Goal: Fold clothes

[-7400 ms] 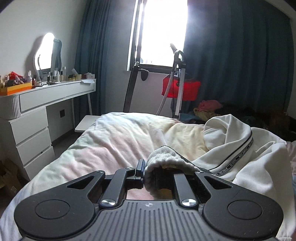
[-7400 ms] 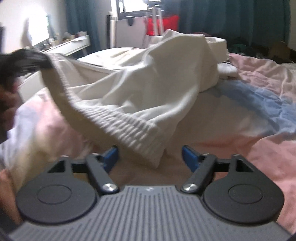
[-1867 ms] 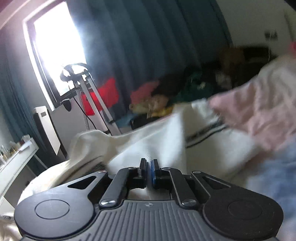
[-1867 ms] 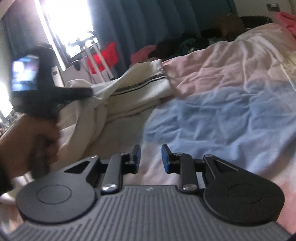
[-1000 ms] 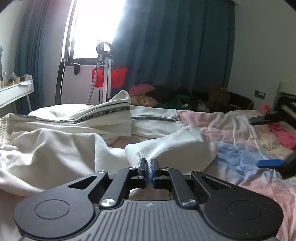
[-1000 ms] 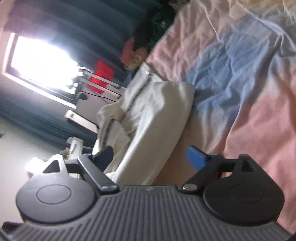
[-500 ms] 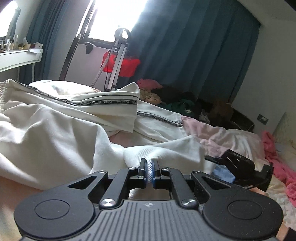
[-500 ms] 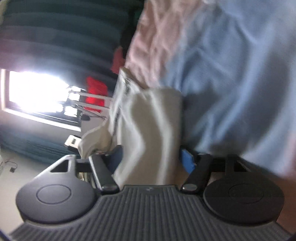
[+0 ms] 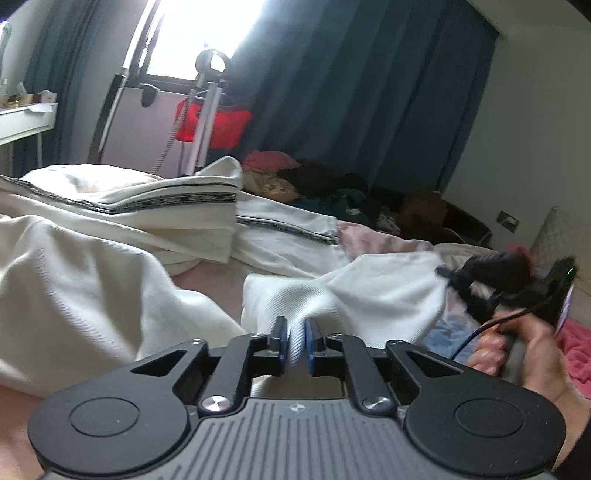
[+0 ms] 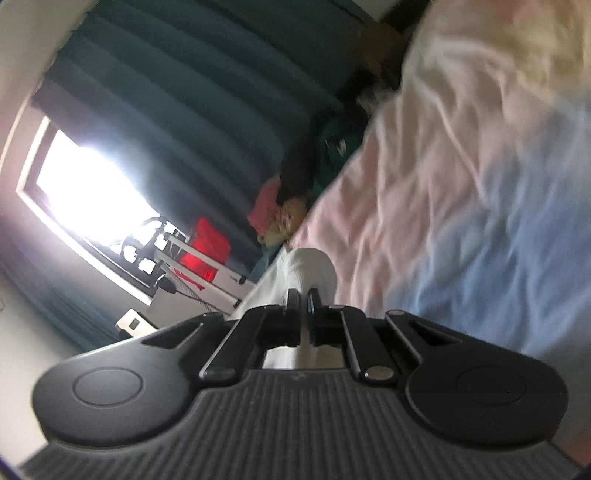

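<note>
Dark teal curtains (image 9: pixel 351 92) hang beside a bright window (image 9: pixel 199 33), and under them a bed (image 9: pixel 373 236) spreads out in a rumpled pink and pale blue duvet (image 10: pixel 480 192). A red bag (image 9: pixel 214 123) hangs on a metal stand in front of the window, and a heap of mixed clothes (image 9: pixel 332 188) lies against the curtain foot. At the far left edge a white worktop (image 9: pixel 26 118) carries a few small items, too small to name.

Across the bed lies the cream garment (image 9: pixel 92 258), its dark printed stripe (image 9: pixel 173 201) running along a folded part near the middle of the left wrist view. One loose section of it is raised off the duvet and stretched between the two tools.

The left tool (image 9: pixel 295 339) has its blue-padded fingers (image 9: pixel 280 341) nearly together, with a ridge of the cream cloth pinched between them. The right tool (image 9: pixel 448 275) shows at the right of that same view, held in the person's right hand (image 9: pixel 517 350), its tip at the far edge of the raised section (this part is motion-blurred). From the right wrist view, tilted hard to one side, the right tool's fingers (image 10: pixel 293 304) stand close together with cream cloth caught between them, the fabric bulging just ahead of the tips. A black cable (image 9: pixel 487 325) loops down beside the hand.
</note>
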### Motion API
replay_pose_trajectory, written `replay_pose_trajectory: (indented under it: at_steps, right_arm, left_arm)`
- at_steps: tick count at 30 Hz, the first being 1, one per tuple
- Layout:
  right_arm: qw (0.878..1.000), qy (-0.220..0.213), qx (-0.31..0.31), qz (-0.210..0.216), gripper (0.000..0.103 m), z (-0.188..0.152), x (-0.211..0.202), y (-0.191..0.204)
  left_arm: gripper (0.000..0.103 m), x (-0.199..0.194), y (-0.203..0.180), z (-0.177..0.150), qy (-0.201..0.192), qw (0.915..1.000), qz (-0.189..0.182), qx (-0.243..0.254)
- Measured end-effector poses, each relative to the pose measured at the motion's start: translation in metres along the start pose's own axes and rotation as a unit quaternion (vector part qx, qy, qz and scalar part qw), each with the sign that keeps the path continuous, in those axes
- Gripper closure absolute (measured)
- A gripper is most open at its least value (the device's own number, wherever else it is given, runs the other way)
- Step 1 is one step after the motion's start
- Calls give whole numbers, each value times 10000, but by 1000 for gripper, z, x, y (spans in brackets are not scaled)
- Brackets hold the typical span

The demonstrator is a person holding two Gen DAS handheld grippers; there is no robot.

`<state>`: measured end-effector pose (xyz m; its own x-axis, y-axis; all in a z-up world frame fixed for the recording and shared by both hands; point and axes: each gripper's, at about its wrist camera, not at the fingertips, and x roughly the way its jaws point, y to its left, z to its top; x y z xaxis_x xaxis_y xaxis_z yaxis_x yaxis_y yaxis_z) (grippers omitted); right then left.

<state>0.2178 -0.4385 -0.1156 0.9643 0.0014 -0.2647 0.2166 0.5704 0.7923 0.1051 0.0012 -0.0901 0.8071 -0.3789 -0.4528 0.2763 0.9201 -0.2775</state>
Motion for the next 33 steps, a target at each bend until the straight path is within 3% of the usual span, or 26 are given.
replay_pose_trajectory:
  at_steps: [1,3,5,6,10,12,15,17,19,20,23,27,29,31,33]
  right_arm:
    - [10000,-64,-8,-20,96,11,-11,-1]
    - [9997,-198,-47,-121,96,31,-28,-4]
    - [9983,-358,-244,-383,96,49,-56,-9]
    - [9972,-455,-297,-523,96,58,-67,-14]
    - [9895,-743,228,-1221,96,80,-107,-62]
    - [9827,-538,826,-1571,96,73,-116,-101]
    - [9662,-169,1588,-2025,96,64,-124,-149]
    - [9558,-31,2074,-2084,96,59,-128,-169]
    - [9511,-128,2455,-1872,96,57,-134,-176]
    - [9544,-144,2363,-1816,96,58,-135,-172]
    - [9638,-194,2087,-1647,96,60,-140,-160]
    - [9680,-253,1954,-1553,96,67,-139,-151]
    - [9672,-279,1955,-1600,96,66,-141,-150]
    - [9658,-386,1984,-1622,96,63,-148,-148]
    - [9643,-580,1986,-1655,97,60,-159,-146]
  left_arm:
    - [84,-1,-3,-1,16,10000,-37,8]
    - [62,-5,-10,-3,65,9999,-142,66]
    - [55,-13,-18,-4,67,9994,-303,152]
    - [46,-18,-22,-5,50,9990,-394,184]
    - [37,-25,-18,-10,359,9973,-642,-57]
    - [34,-29,-16,-12,518,9956,-753,-190]
    - [26,-30,17,-13,852,9914,-261,-961]
    - [26,-33,49,-13,1040,9828,211,-1512]
    - [26,-39,86,-11,1249,9688,719,-2017]
    - [26,-42,105,-9,1361,9600,946,-2257]
    - [24,-63,167,-13,1373,9243,1274,-3324]
    - [25,-86,239,-34,837,8471,1423,-5051]
    - [27,-85,256,-37,572,8277,1460,-5388]
    - [30,-79,262,-33,409,8230,1594,-5437]
    - [46,-74,265,-30,212,8186,1705,-5481]
